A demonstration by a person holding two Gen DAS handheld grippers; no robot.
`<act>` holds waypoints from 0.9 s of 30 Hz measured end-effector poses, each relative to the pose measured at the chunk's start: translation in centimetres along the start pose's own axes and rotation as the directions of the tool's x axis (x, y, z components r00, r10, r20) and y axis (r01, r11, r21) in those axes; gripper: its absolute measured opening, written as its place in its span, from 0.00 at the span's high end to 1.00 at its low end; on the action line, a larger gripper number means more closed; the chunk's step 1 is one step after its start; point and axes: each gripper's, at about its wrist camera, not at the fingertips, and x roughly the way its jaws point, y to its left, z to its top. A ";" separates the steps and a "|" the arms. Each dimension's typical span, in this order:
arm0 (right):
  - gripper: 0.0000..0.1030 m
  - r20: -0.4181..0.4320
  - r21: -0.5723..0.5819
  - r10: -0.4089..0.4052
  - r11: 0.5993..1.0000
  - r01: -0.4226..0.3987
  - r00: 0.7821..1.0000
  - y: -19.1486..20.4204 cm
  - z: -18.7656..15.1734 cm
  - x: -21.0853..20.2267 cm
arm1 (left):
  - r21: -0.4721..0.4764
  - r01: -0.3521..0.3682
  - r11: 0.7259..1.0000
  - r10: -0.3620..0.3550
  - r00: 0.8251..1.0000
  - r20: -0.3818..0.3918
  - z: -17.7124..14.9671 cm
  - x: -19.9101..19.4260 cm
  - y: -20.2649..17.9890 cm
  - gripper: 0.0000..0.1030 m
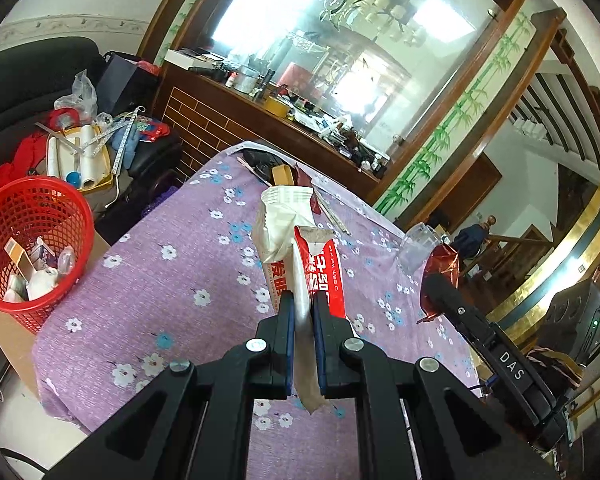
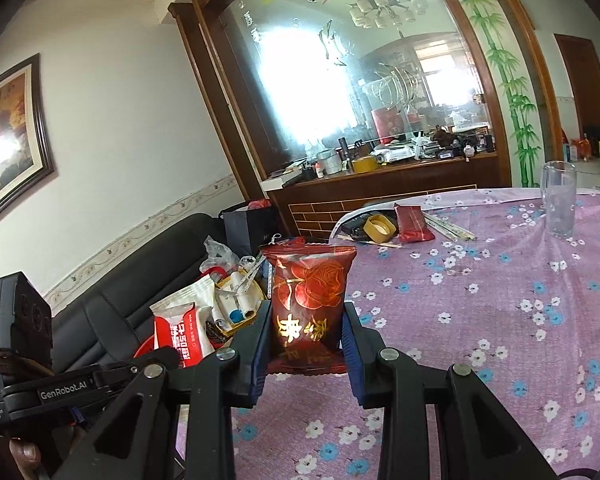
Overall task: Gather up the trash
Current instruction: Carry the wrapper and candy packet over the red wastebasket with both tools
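Observation:
My left gripper [image 1: 303, 304] is shut on a flat red and white wrapper [image 1: 288, 240], held up above the purple flowered tablecloth [image 1: 172, 280]. The same wrapper [image 2: 184, 328] shows at the left of the right wrist view, beside the other gripper's black body. My right gripper [image 2: 306, 320] is shut on a dark red snack packet with a gold rose [image 2: 308, 300], held upright over the table; that packet [image 1: 440, 276] shows at the right in the left wrist view. A red mesh basket [image 1: 32, 240] with several pieces of trash stands off the table's left edge.
A clear glass [image 2: 558, 204] stands on the far right of the table. At the far edge lie a tape roll [image 2: 378, 228], another dark red packet [image 2: 414, 222] and chopsticks [image 2: 448, 228]. A black sofa [image 2: 112, 292] with a cluttered yellow tray [image 1: 82, 156] is to the left.

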 end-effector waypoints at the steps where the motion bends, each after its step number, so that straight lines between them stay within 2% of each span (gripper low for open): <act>1: 0.66 0.002 -0.002 0.002 1.000 -0.002 1.000 0.2 0.0 0.1 | -0.003 0.000 1.000 0.000 1.000 0.002 0.1 0.0 0.2 0.91; 13: 0.66 0.006 -0.051 0.048 0.998 -0.048 0.999 3.0 0.7 1.5 | -0.050 -0.029 0.998 0.031 0.999 0.040 1.4 -0.9 3.2 0.91; 18: 0.66 -0.007 -0.077 0.082 0.994 -0.083 0.997 4.6 0.7 2.8 | -0.051 -0.087 0.995 0.090 0.993 0.073 1.9 -1.4 4.4 0.91; 27: 0.66 -0.068 -0.103 0.171 0.979 -0.177 0.983 8.0 0.4 6.3 | -0.094 -0.178 0.979 0.190 0.972 0.141 2.8 -3.8 8.2 0.91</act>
